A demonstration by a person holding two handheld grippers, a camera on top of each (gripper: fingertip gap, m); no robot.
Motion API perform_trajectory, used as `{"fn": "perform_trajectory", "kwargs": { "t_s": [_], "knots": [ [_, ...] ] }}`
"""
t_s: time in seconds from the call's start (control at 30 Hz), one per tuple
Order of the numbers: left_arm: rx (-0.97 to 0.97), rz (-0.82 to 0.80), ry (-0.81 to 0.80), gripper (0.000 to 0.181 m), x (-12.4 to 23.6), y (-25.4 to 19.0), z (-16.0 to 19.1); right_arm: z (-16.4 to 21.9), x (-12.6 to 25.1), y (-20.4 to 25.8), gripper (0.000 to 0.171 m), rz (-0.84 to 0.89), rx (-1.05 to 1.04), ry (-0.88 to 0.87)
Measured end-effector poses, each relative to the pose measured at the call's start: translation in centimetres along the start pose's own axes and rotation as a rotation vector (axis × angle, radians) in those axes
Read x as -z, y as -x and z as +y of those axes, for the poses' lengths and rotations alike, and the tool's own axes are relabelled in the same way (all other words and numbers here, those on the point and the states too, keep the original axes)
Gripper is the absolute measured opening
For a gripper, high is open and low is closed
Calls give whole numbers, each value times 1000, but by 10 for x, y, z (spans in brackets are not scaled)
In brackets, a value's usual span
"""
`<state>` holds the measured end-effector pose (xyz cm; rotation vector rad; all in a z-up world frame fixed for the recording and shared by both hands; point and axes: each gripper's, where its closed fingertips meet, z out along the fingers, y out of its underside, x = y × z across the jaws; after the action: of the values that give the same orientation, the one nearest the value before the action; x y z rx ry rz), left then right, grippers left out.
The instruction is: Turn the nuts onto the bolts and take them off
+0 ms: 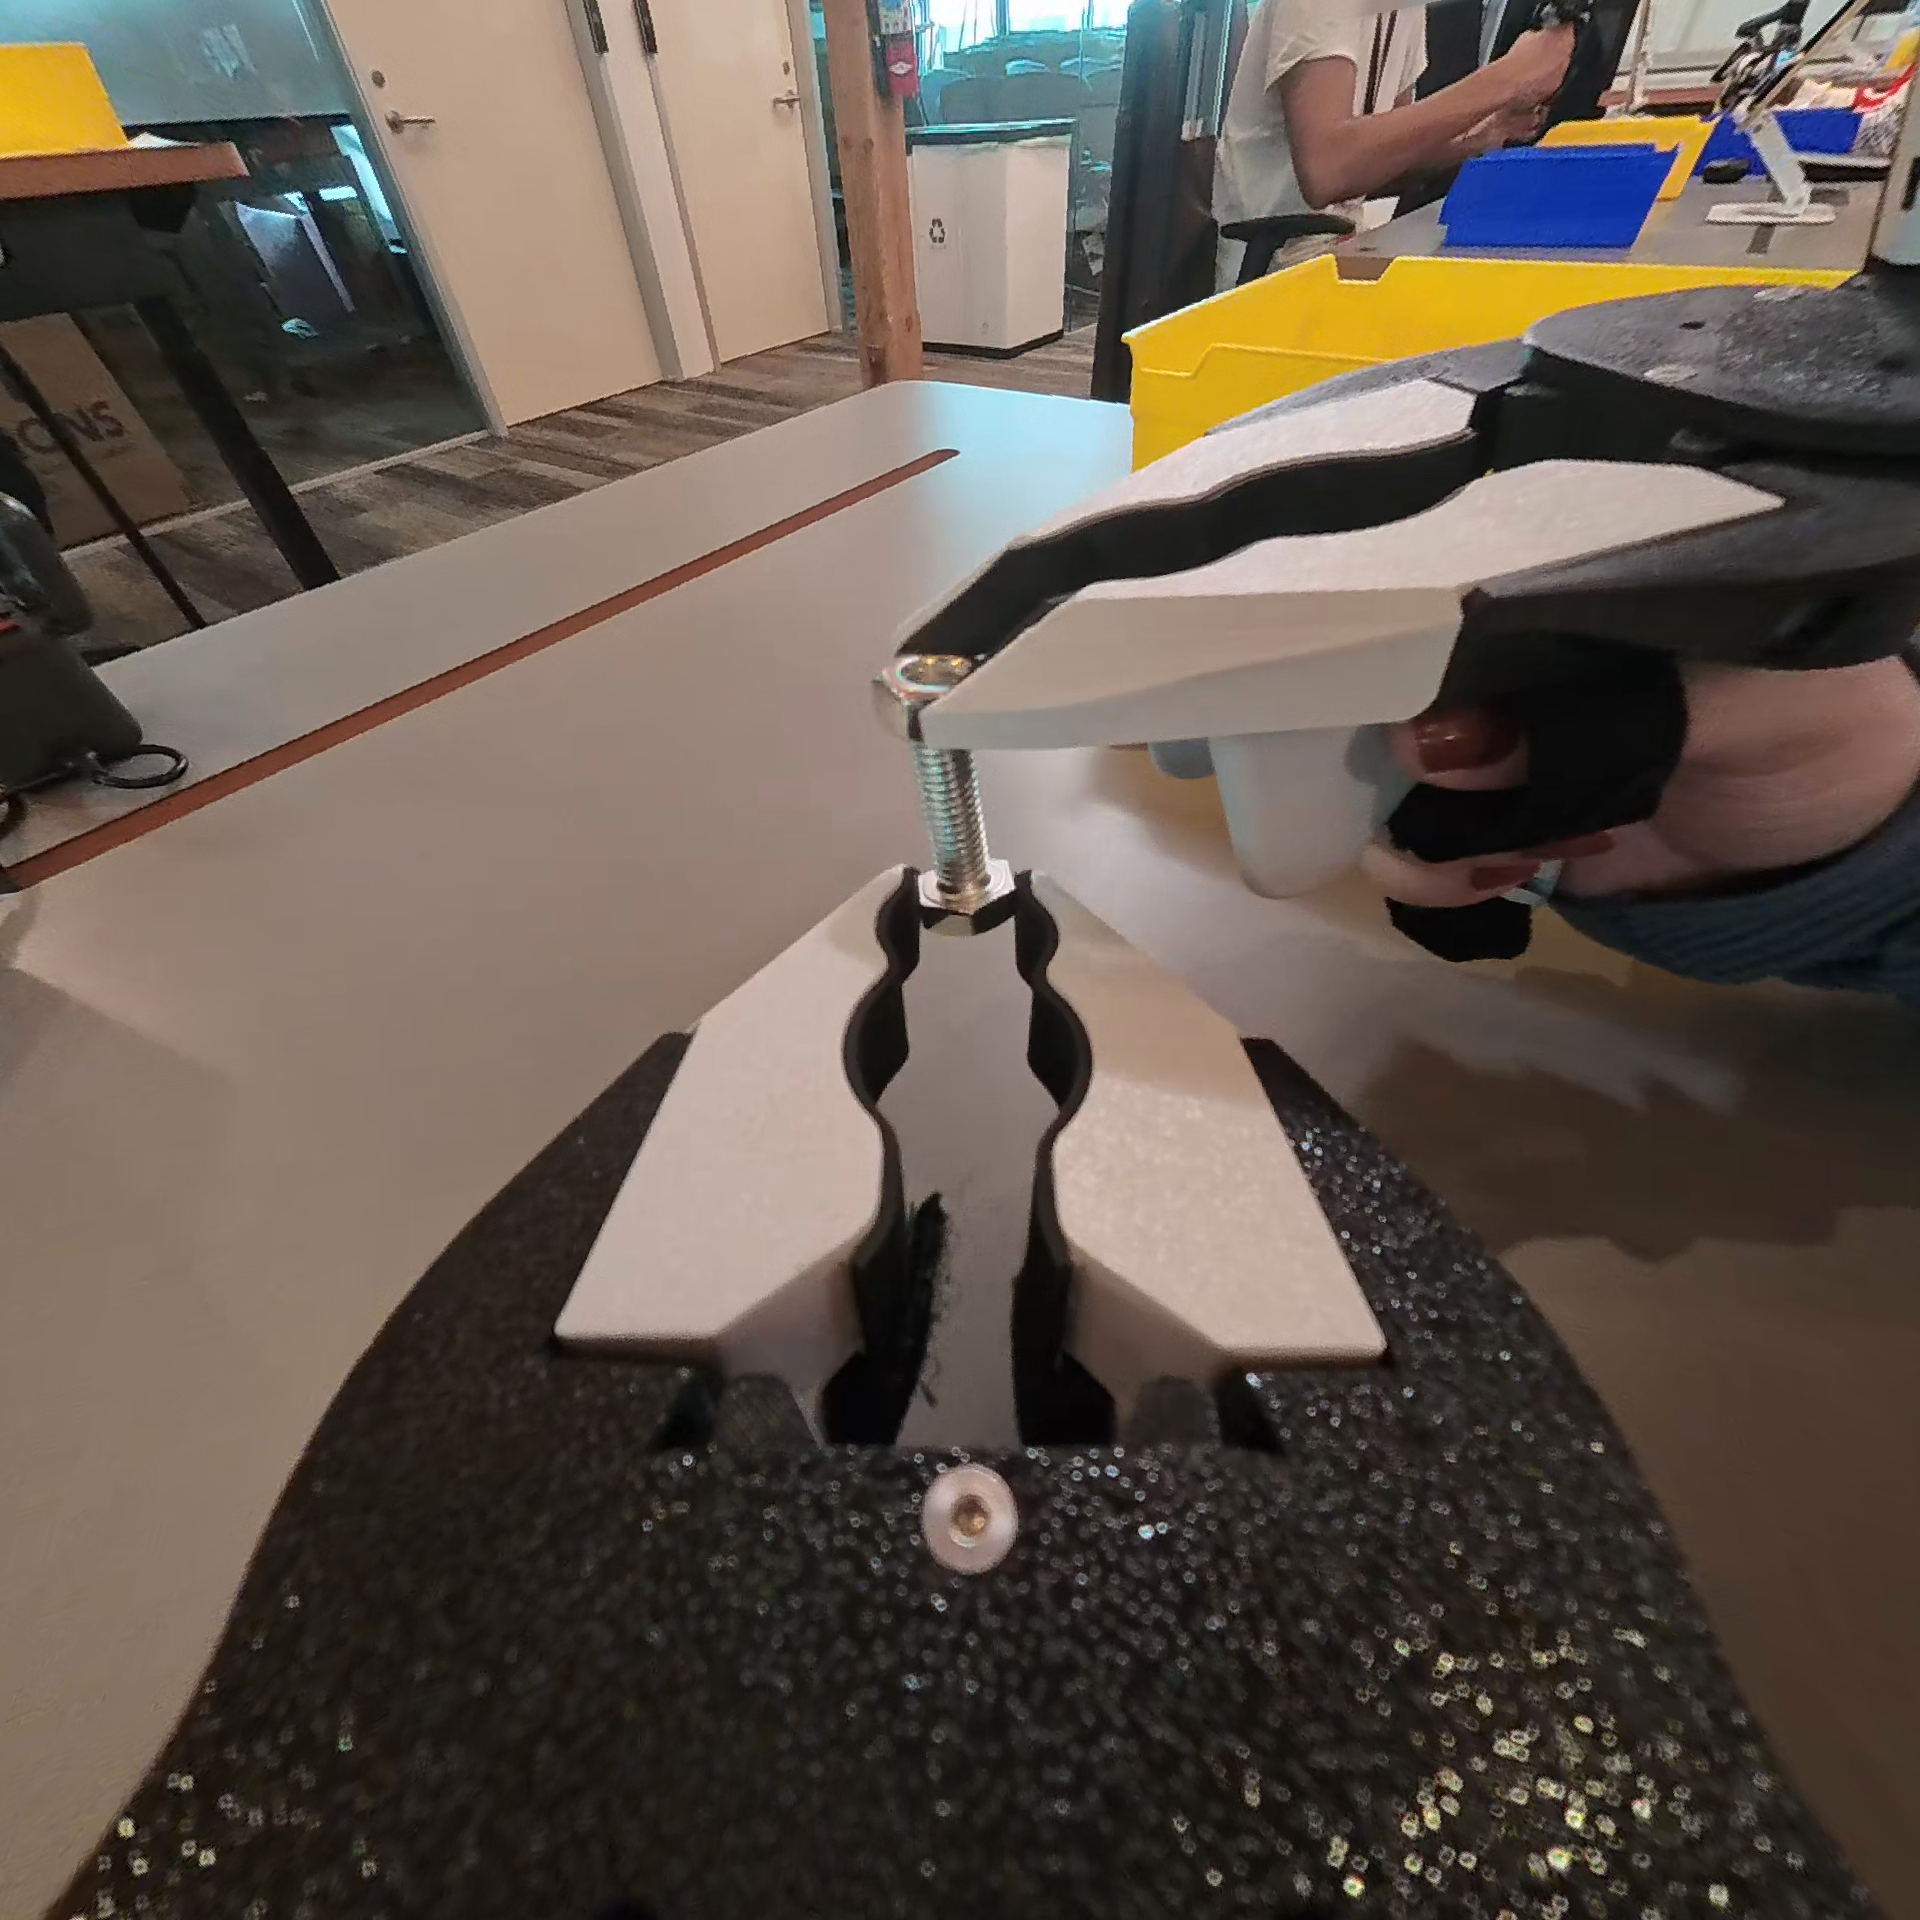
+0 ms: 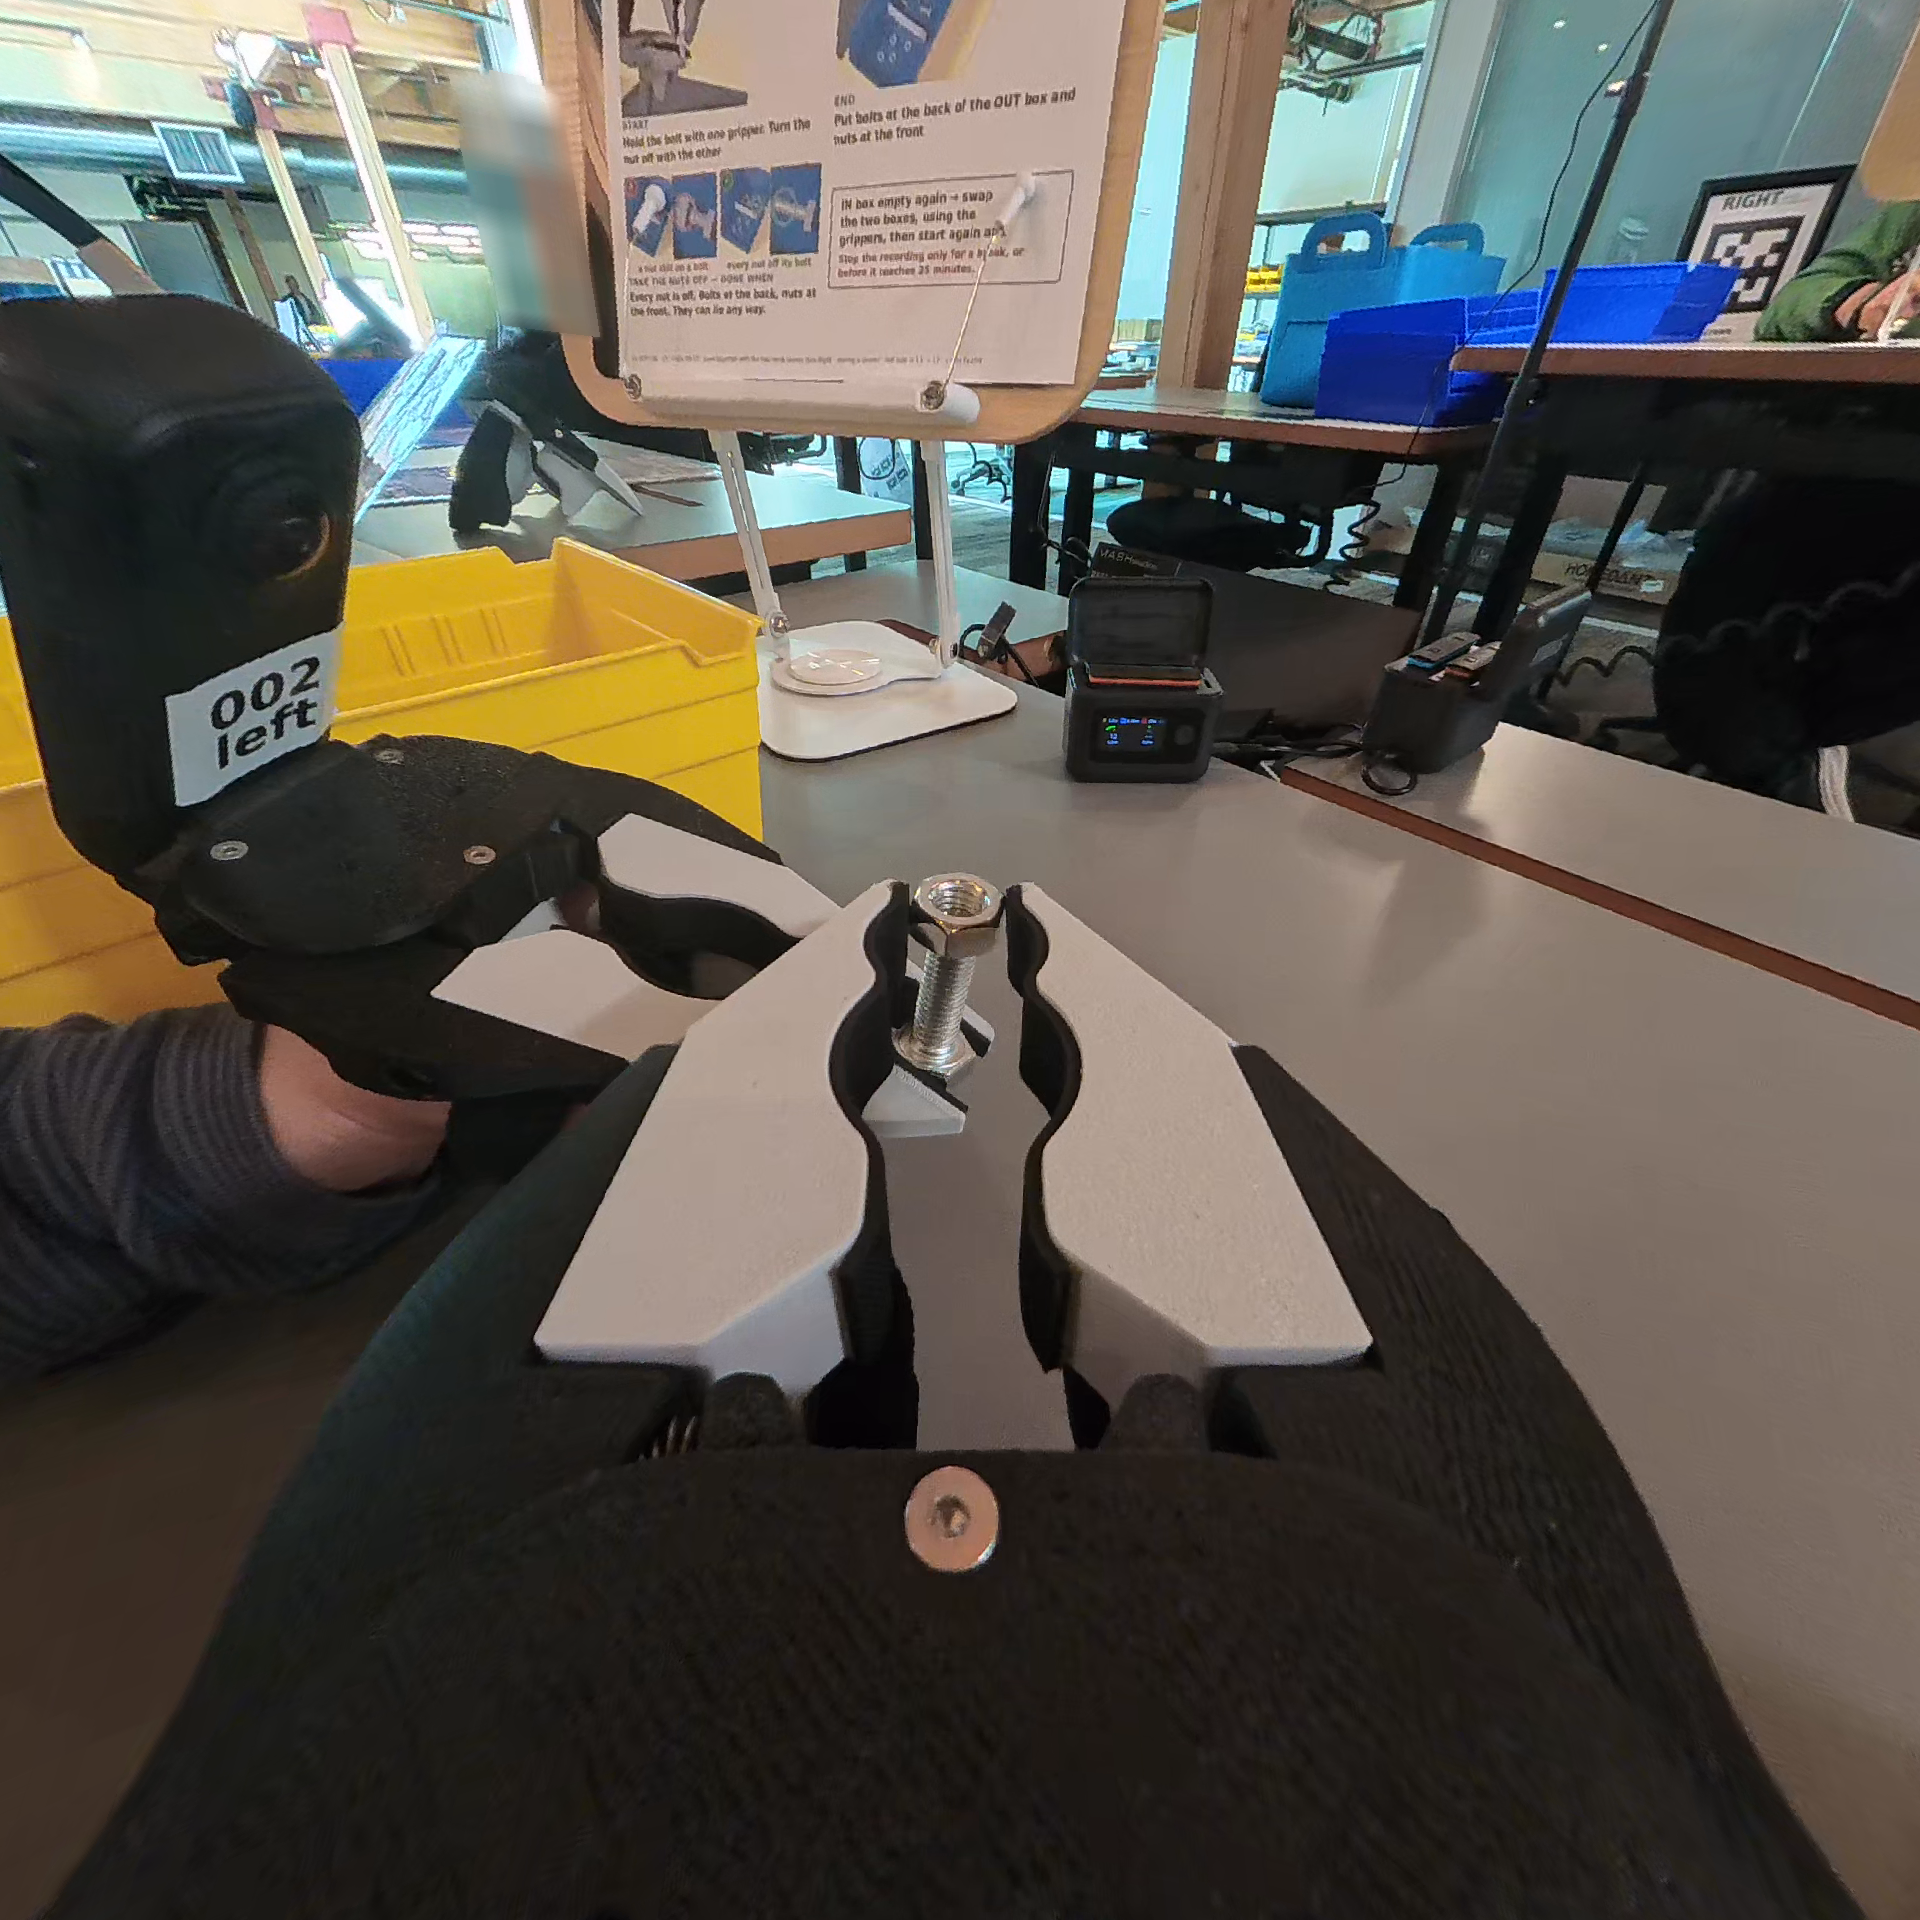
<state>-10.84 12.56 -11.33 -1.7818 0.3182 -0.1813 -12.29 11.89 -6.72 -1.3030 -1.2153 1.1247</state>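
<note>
Black gripper bodies are filling the foreground as we are holding a bolt (image 1: 948, 821) upright between us above the grey table (image 1: 520, 935). Our left gripper (image 1: 966, 902) is clamping its white fingers (image 1: 769, 1122) on the hexagonal head at the bottom, while our right gripper (image 2: 954, 914) is closing its tips on the nut (image 2: 956, 914) sitting at the very top of the thread.

We are judging both pieces to be hard, stiff steel, small and light, and slick enough to slip on smooth pads. The flat sides of the head and of the nut are looking like the safest places to grip, never the thread.

Bright silver and shiny, the bolt is showing a coarse bare thread between head and nut. Behind us a yellow bin (image 1: 1351, 322) is waiting near the table edge
</note>
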Motion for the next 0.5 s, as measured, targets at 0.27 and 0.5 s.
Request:
{"fn": "perform_trajectory", "kwargs": {
  "t_s": [0.27,0.5],
  "knots": [
    [-5,7,2,16,0,-1,0,3,-2,2,24,-31,0,14],
    [5,106,-60,16,4,-13,-9,-10,8,18,38,-168,105,-75]
  ]
}}
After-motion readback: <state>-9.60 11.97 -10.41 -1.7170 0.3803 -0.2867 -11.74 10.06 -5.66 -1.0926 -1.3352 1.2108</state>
